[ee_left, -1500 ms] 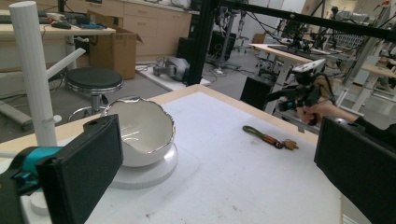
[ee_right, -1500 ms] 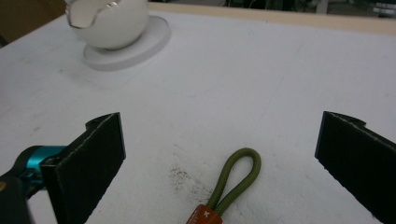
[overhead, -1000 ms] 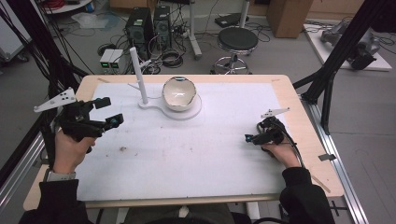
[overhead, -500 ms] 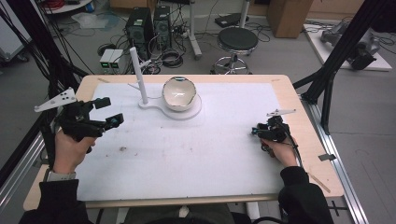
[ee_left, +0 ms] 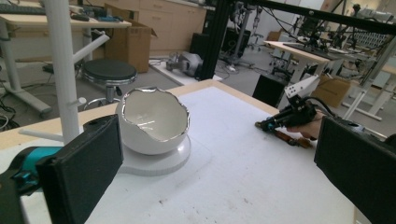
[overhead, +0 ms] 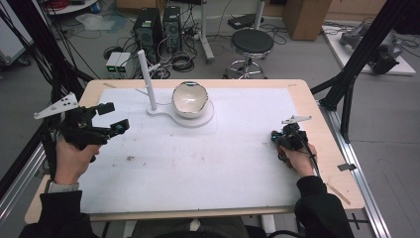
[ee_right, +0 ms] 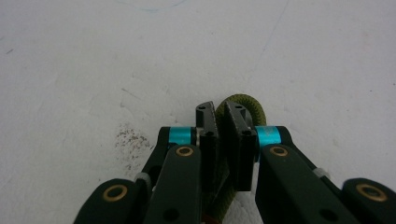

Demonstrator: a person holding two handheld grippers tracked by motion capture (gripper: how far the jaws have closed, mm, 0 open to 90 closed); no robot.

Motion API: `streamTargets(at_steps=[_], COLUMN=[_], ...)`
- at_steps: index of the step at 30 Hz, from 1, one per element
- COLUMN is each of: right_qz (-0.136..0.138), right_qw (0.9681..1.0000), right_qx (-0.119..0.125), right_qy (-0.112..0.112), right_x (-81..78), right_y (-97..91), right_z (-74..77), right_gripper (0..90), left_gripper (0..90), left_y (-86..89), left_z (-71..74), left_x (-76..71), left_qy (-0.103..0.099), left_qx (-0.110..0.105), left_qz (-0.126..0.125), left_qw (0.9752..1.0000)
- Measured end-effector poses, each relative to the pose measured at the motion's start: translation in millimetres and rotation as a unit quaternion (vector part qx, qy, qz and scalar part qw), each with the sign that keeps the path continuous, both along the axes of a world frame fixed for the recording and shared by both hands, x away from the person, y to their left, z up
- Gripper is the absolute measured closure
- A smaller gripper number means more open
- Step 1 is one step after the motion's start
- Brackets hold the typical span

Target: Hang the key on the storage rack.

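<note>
My right gripper point(ee_right: 219, 112) rests low on the white mat at the table's right side point(overhead: 275, 139). Its jaws have just been closing and now pinch an olive-green cord point(ee_right: 248, 105), whose loop sticks out past the fingertips. My left gripper point(overhead: 116, 117) is held above the table's left edge, open with nothing between its wide-apart jaws point(ee_left: 219, 172). It looks toward a white bowl point(ee_left: 154, 119) with a jagged silver rim, and past it toward the right gripper point(ee_left: 262, 125). The bowl point(overhead: 189, 98) sits on the round base of a white peg stand point(overhead: 147, 79).
A white mat point(overhead: 208, 168) covers most of the wooden table point(overhead: 327, 144), with a few dark specks near its left-centre. A stool point(overhead: 252, 43), computers and cables stand on the floor beyond the far edge. Black frame struts point(overhead: 346, 84) rise at both sides.
The right gripper's jaws went from wide open to shut on the green cord. Both hands stayed where they were; the left gripper is unchanged.
</note>
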State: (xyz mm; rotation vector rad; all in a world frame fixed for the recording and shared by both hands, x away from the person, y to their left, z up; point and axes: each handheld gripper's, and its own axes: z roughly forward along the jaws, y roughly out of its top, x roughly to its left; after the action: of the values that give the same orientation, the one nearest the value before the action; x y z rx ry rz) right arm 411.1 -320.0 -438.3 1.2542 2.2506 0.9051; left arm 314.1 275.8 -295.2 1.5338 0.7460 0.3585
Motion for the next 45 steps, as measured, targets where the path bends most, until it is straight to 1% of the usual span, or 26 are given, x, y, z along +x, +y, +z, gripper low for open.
streamTargets(at_steps=[1,2,3,4,5,6,8,10,11,12,13,14,15,16,19,23,24,26,29,32,36,37,39,40,44,45], right_qz=[0.0,0.0,-0.001,0.0,-0.003,-0.003,-0.001,-0.001,0.007,0.014,0.014,0.018,0.026,0.026,0.033,0.037,0.038,0.047,0.055,0.059,0.072,0.079,0.095,0.106,0.152,0.161], right_qw=[0.9999,0.9999,0.9995,0.9986,0.9949,0.9949,0.9893,0.9817,0.9757,0.9733,0.9733,0.9703,0.9654,0.9654,0.9597,0.9591,0.9599,0.9605,0.9622,0.9648,0.9648,0.9644,0.9654,0.965,0.9618,0.9609], right_qx=[0.012,0.012,0.025,0.042,0.078,0.078,0.105,0.134,0.148,0.153,0.153,0.157,0.167,0.167,0.175,0.175,0.175,0.174,0.165,0.151,0.154,0.155,0.147,0.144,0.143,0.142], right_qy=[-0.007,-0.007,-0.017,-0.031,-0.064,-0.064,-0.101,-0.135,-0.162,-0.171,-0.171,-0.183,-0.199,-0.199,-0.217,-0.219,-0.216,-0.212,-0.21,-0.207,-0.201,-0.199,-0.193,-0.192,-0.178,-0.175], right_x=[-2.7,-2.7,-5.2,-8.1,-16.8,-16.8,-26.7,-36.3,-45.1,-49.6,-49.6,-54.1,-61.6,-61.6,-72.1,-73.2,-72.8,-71.5,-68.9,-64.9,-55.4,-53.0,-48.6,-46.4,-35.3,-32.0], right_y=[-2.2,-2.2,-4.3,-6.5,-11.2,-11.2,-15.3,-19.6,-22.0,-22.6,-22.6,-23.3,-24.7,-24.7,-25.3,-21.7,-19.3,-13.6,-1.9,11.7,30.3,35.6,48.8,55.8,82.4,89.1], right_z=[7.5,7.5,14.3,22.8,43.9,43.9,65.7,85.2,103.4,112.2,112.2,120.3,134.4,134.4,150.8,152.5,151.9,150.4,149.6,147.7,144.2,143.9,144.0,143.8,144.3,145.3], right_gripper=[85.4,85.4,85.5,85.5,85.5,85.5,85.5,85.6,85.6,85.6,85.6,85.6,85.5,85.5,85.5,85.5,85.5,85.5,85.5,85.5,85.5,85.5,85.4,85.5,85.5,85.4], left_gripper=[1.7,1.7,1.7,1.7,1.7,1.7,1.7,1.7,1.7,1.7,1.7,1.7,1.7,1.7,1.7,1.7,1.7,1.7,1.7,1.7,1.7,1.7,1.7,1.7,1.7,1.7], left_y=[0.6,1.4,1.5,1.1,0.6,-0.2,-1.8,-2.3,-2.3,-1.2,-0.5,0.5,1.4,2.0,3.4,3.5,4.4,5.4,7.5,7.2,6.4,6.2,7.1,8.1,13.4,14.5], left_z=[0.3,0.4,0.3,0.1,-0.2,-0.5,-0.7,0.4,1.0,2.0,2.9,3.8,4.3,4.7,5.2,5.5,5.9,7.1,7.2,8.1,10.1,9.8,8.0,6.6,2.2,1.8], left_x=[0.0,0.3,0.6,0.9,1.3,1.7,1.7,1.6,0.9,0.2,-0.6,-1.0,-1.5,-2.0,-3.0,-4.1,-4.2,-4.9,-6.4,-8.1,-11.5,-12.1,-12.8,-12.8,-13.7,-14.8], left_qy=[-0.001,-0.001,0.0,0.001,0.002,0.003,0.003,0.003,0.002,0.0,-0.002,-0.003,-0.005,-0.006,-0.006,-0.006,-0.007,-0.01,-0.012,-0.004,-0.008,-0.009,-0.008,-0.005,0.01,0.014], left_qx=[-0.002,-0.003,-0.005,-0.005,-0.001,0.0,0.002,0.009,0.006,0.006,0.003,0.003,0.002,0.0,0.002,0.004,0.009,0.009,0.009,0.018,0.022,0.021,0.023,0.026,0.027,0.022], left_qz=[0.001,0.001,0.001,0.002,0.001,0.001,0.0,0.0,0.002,0.003,0.003,0.004,0.005,0.006,0.009,0.012,0.012,0.016,0.018,0.034,0.032,0.032,0.032,0.034,0.05,0.053], left_qw=[1.0,1.0,1.0,1.0,1.0,1.0,1.0,1.0,1.0,1.0,1.0,1.0,1.0,1.0,0.9999,0.9999,0.9999,0.9998,0.9997,0.9992,0.9992,0.9992,0.9992,0.9991,0.9984,0.9983])
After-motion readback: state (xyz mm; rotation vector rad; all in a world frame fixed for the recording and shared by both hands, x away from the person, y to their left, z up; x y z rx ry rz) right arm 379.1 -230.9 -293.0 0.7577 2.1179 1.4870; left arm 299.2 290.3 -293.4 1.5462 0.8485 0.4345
